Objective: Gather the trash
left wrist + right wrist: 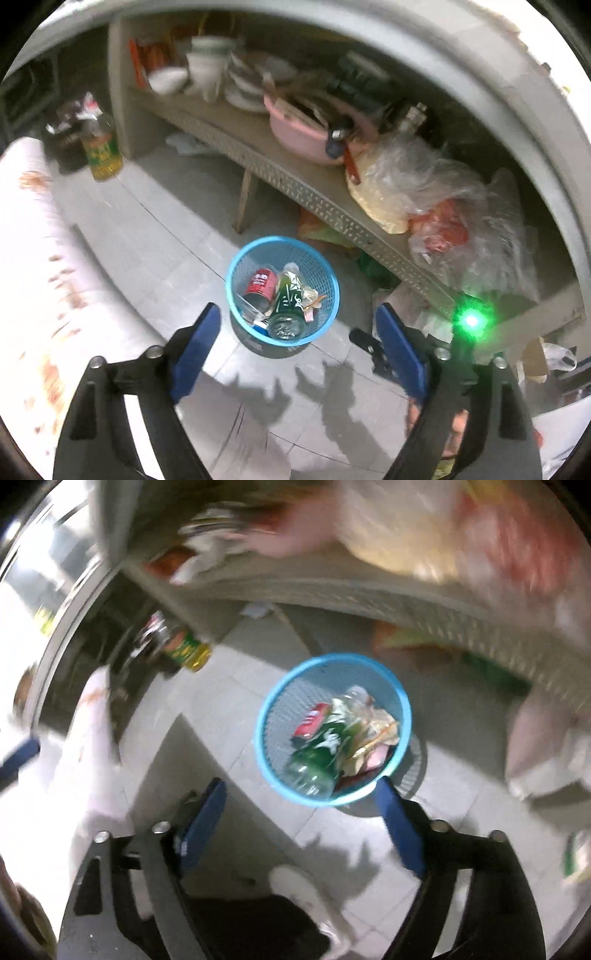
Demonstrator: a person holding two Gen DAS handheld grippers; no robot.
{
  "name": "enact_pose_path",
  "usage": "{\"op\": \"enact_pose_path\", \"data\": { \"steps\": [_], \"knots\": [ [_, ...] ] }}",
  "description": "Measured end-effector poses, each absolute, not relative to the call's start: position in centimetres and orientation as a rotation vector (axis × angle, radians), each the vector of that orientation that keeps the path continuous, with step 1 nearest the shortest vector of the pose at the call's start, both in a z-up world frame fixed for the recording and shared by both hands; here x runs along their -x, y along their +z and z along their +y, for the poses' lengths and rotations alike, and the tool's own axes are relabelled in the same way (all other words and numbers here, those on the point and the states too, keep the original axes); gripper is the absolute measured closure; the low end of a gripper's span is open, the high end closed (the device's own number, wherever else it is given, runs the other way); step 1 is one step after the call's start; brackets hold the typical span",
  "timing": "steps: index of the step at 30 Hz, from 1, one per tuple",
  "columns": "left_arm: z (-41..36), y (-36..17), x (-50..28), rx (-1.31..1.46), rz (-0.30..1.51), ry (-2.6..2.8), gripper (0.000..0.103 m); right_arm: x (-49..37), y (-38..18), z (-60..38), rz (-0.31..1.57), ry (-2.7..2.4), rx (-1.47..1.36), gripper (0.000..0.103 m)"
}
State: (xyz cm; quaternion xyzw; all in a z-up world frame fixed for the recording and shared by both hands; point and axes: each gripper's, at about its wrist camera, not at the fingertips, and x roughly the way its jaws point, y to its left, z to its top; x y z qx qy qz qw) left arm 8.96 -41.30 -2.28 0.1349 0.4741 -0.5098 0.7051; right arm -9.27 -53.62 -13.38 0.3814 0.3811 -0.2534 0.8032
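A blue mesh basket [236, 266] stands on the tiled floor. In it lie a red can [261, 286], a green plastic bottle [287, 310] and crumpled wrappers [312, 297]. My left gripper [298, 310] hangs above the basket, open, with nothing between its blue fingers. The blurred right wrist view shows the same basket [332, 658] from above, with the green bottle [317, 757], the red can [310, 722] and the wrappers [373, 731] inside. My right gripper [301, 782] is open over the basket's near rim and holds nothing.
A low perforated shelf [295, 184] behind the basket carries dishes, a pink basin [295, 129] and plastic bags [424, 184]. An oil bottle [101, 147] stands on the floor at the left. A white patterned cloth [33, 258] runs along the left. A person's white shoe [295, 886] is below.
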Motion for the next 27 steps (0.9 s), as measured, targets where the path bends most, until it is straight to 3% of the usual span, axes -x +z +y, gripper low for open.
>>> {"op": "enact_pose_path", "data": {
  "steps": [2, 4, 10, 19, 27],
  "knots": [
    [-37.7, -0.9, -7.8, -0.269, 1.002, -1.098, 0.006, 9.6, -11.0, -51.3, 0.806, -0.515, -0.725, 0.012],
    [-34.9, -0.2, -7.0, -0.251, 0.966, -1.048, 0.006, 10.2, -8.2, -48.6, 0.78, -0.508, -0.614, 0.008],
    [-27.2, 1.0, -4.3, -0.22, 0.865, -0.88, 0.006, 11.1, -2.3, -41.7, 0.693, -0.52, -0.375, 0.008],
    [-19.1, 2.9, 0.3, -0.21, 0.602, -0.557, 0.006, 11.4, 2.0, -35.8, 0.548, -0.556, -0.194, 0.008],
    [-16.8, -0.8, 0.0, -0.206, 0.804, -0.398, 0.006, 10.6, -0.1, -34.3, 0.649, -0.634, -0.175, 0.008]
  ]
}}
